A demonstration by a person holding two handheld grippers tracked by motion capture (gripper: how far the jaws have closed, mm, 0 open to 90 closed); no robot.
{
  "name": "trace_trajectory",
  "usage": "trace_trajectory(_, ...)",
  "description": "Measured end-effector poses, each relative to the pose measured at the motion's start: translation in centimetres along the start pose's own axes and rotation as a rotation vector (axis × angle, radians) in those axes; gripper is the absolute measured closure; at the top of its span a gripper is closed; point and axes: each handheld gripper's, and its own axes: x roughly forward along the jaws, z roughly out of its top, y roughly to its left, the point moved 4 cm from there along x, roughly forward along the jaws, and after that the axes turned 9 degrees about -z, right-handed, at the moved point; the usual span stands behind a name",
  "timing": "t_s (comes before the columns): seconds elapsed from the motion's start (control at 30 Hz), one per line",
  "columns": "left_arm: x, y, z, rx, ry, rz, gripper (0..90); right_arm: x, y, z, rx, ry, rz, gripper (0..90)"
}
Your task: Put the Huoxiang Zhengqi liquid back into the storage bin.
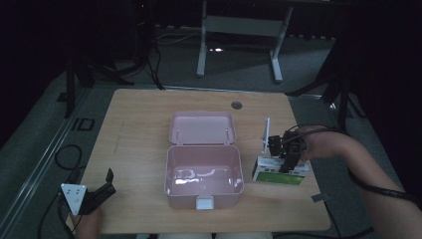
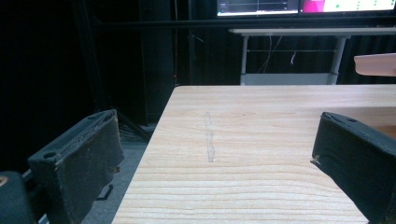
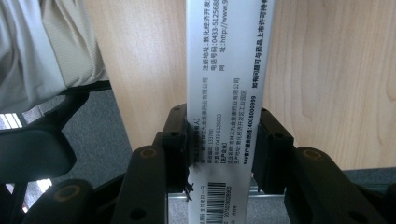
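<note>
A pink lunch box [image 1: 169, 172] sits open at the table's middle, its lid [image 1: 202, 128] laid flat behind it and its inside bare. Just to its right lies a white and green carton [image 1: 278, 175] with a thin white flap [image 1: 266, 133] standing up at its far end. My right gripper [image 1: 289, 155] comes down on this carton. In the right gripper view the jaws [image 3: 224, 135] are clamped on both sides of the white printed carton [image 3: 229, 70]. My left gripper [image 1: 108, 182] hovers near the front left corner, its jaws [image 2: 215, 126] wide apart over bare wood.
A cable hole [image 1: 236, 105] marks the table's far edge. Beyond it stands a grey desk frame [image 1: 239, 30]. Cables [image 1: 67, 154] lie on the floor to the left. A chair and light clothing [image 3: 42, 51] are at the table's near edge.
</note>
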Motion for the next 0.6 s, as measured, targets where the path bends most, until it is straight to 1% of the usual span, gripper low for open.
trace_trajectory(0.1, 0.0, 0.0, 0.0, 0.001, 0.000, 0.002, 2.0, -1.1, 0.1, 0.0, -0.001, -0.001, -0.001, 62.2)
trace_trajectory(0.23, 0.0, 0.0, 0.0, 0.000, -0.001, 0.003, 2.0, -2.5, 0.2, 0.1, -0.005, -0.020, -0.011, 62.2)
trace_trajectory(0.27, 0.0, 0.0, 0.0, -0.001, -0.002, 0.003, 2.0, -3.1, 0.2, 0.1, -0.006, -0.025, -0.010, 62.2)
trace_trajectory(0.4, 0.0, 0.0, 0.0, 0.002, 0.000, 0.004, 2.0, -3.7, 0.4, 0.4, -0.005, -0.020, -0.013, 62.2)
trace_trajectory(0.47, 0.0, 0.0, 0.0, 0.004, 0.003, 0.001, 2.0, -4.3, 0.5, 0.9, -0.007, -0.007, -0.012, 62.2)
trace_trajectory(0.5, 0.0, 0.0, 0.0, 0.004, 0.001, 0.004, 2.0, -4.3, 0.5, 0.9, -0.007, -0.007, -0.012, 62.2)
trace_trajectory(0.6, 0.0, 0.1, 0.0, 0.000, -0.003, 0.003, 2.0, -5.0, 0.5, 1.8, -0.011, -0.009, -0.017, 62.2)
